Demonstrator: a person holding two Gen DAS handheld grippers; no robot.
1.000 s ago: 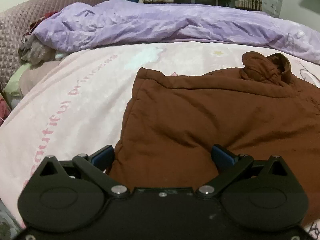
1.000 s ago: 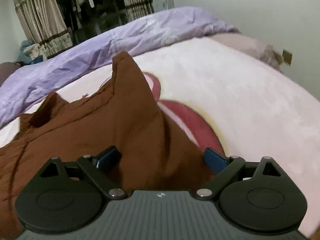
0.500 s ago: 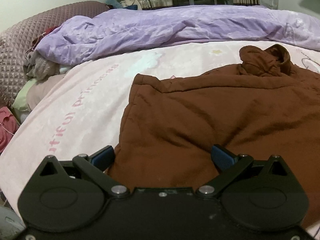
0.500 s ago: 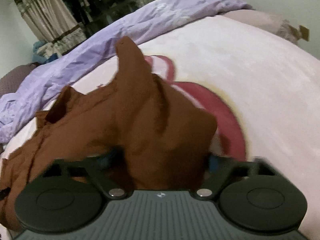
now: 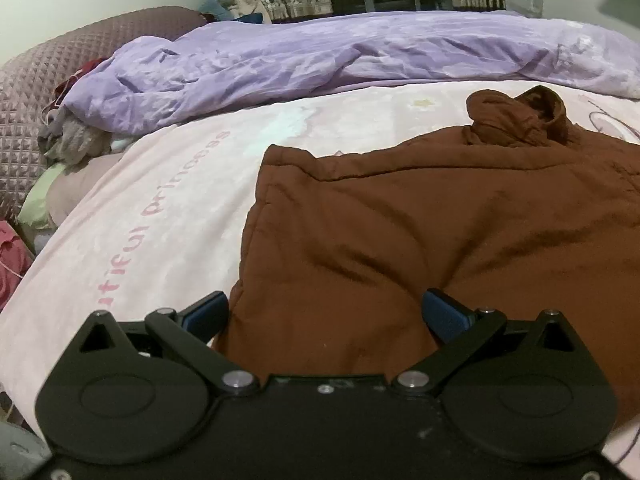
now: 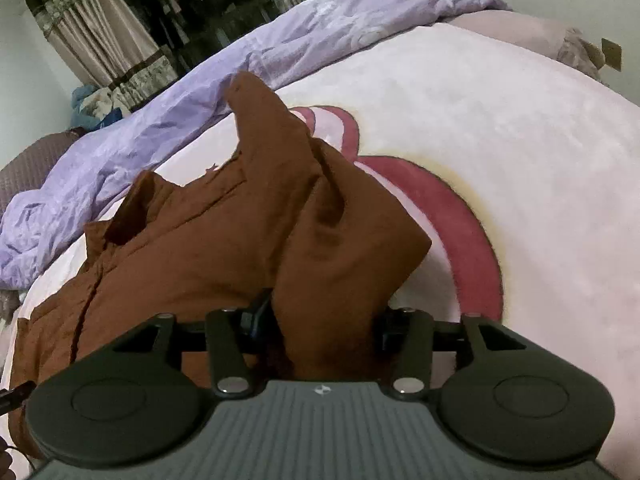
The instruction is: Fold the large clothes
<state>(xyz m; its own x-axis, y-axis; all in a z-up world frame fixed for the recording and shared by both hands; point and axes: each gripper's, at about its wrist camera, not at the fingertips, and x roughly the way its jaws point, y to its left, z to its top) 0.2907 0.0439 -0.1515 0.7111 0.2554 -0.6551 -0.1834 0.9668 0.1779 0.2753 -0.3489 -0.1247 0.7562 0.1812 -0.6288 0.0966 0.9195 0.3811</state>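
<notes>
A large brown padded jacket (image 5: 420, 224) lies spread on the pink bed sheet (image 5: 160, 208), its collar bunched at the far side. My left gripper (image 5: 326, 314) is open, its blue-padded fingers either side of the jacket's near left hem, low over the cloth. In the right wrist view my right gripper (image 6: 320, 318) is shut on a thick fold of the jacket (image 6: 256, 216) at its right side and holds it lifted off the bed. The pinched cloth hides most of its fingers.
A rumpled purple duvet (image 5: 340, 56) runs along the far side of the bed. A quilted headboard (image 5: 36, 92) and a pile of clothes (image 5: 76, 144) are at the left. Curtains (image 6: 108, 40) stand behind. Bare pink sheet (image 6: 520, 140) stretches to the right.
My right gripper has closed on the jacket's right side and lifted the fold off the bed. My left gripper has stayed open at the near hem, with the view tilting slightly.
</notes>
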